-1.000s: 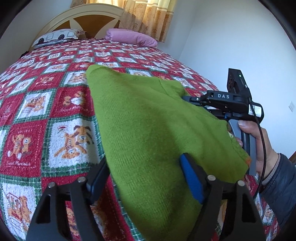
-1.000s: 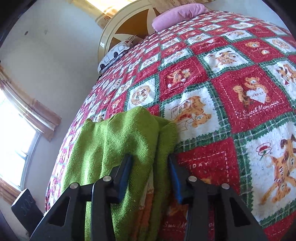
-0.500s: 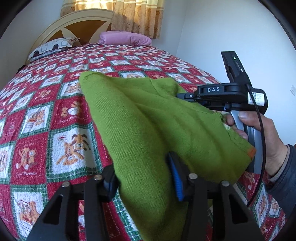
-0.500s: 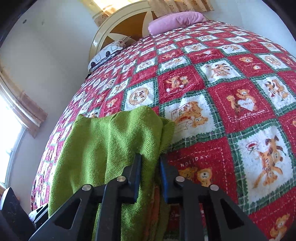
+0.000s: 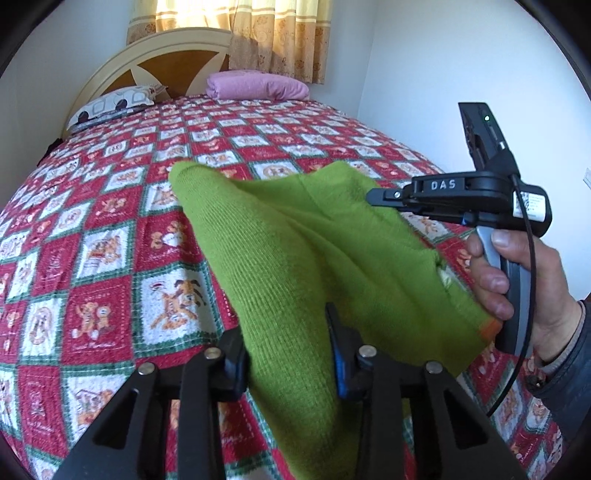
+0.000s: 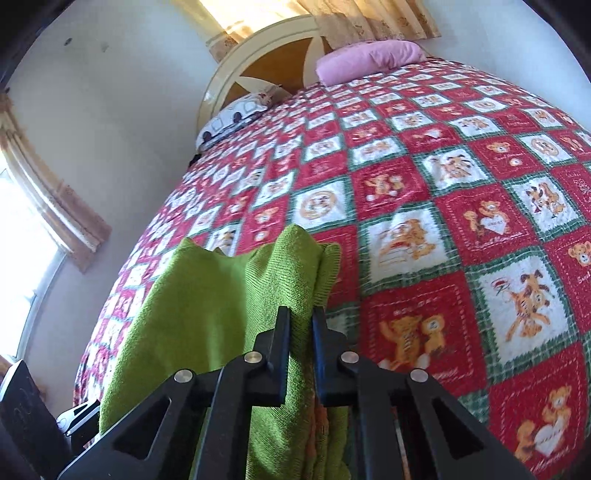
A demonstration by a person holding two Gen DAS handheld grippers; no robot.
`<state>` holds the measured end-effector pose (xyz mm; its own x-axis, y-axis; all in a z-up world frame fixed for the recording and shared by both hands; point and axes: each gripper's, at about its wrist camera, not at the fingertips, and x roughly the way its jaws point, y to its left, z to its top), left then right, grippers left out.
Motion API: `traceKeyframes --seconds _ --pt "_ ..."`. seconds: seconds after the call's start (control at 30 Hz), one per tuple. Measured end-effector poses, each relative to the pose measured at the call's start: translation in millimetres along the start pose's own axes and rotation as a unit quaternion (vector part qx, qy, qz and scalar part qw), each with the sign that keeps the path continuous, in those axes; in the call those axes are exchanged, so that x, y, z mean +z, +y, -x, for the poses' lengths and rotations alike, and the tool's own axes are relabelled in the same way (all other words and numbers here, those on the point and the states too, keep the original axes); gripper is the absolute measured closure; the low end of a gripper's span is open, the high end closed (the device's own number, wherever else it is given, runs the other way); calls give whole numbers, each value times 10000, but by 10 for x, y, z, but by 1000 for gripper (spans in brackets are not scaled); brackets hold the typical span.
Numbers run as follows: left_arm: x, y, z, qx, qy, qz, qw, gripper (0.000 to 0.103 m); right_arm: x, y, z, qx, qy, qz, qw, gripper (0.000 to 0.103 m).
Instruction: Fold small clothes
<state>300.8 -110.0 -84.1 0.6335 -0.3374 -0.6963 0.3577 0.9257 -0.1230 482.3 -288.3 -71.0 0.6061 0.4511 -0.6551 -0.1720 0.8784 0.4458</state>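
Observation:
A small green knit sweater [image 5: 295,240] with an orange trim at one corner hangs above the patchwork bedspread [image 5: 110,258], held up at its near edge. My left gripper [image 5: 288,354] has the near left part of the cloth between its jaws, which are closing, and the pads press on it. In the same view my right gripper [image 5: 373,197] reaches in from the right, held by a hand [image 5: 517,280]. In the right wrist view my right gripper [image 6: 300,325] pinches a bunched fold of the sweater [image 6: 207,295], its jaws still closing.
The red, white and green bedspread [image 6: 461,221] covers the whole bed. A pink pillow [image 5: 258,85], a patterned pillow [image 5: 114,105] and a wooden headboard [image 5: 166,62] are at the far end. White walls stand left and right, with curtains [image 5: 240,33] behind.
Both grippers' jaws have come together on the sweater. Both hands have risen, and the near part of the sweater has lifted off the bedspread with them.

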Motion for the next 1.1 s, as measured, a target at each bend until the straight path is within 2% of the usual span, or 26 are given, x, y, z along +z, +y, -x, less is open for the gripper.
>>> traceKeyframes --seconds 0.4,0.77,1.1 --pt "-224 268 612 144 -258 -38 9996 67 -303 686 121 650 103 312 9973 94" --pt "-498 661 1207 537 -575 258 9966 67 -604 1436 -132 1283 410 622 9889 94" --pt "-863 1163 1605 913 -670 661 9914 67 -890 2189 -496 1743 768 973 9769 94"
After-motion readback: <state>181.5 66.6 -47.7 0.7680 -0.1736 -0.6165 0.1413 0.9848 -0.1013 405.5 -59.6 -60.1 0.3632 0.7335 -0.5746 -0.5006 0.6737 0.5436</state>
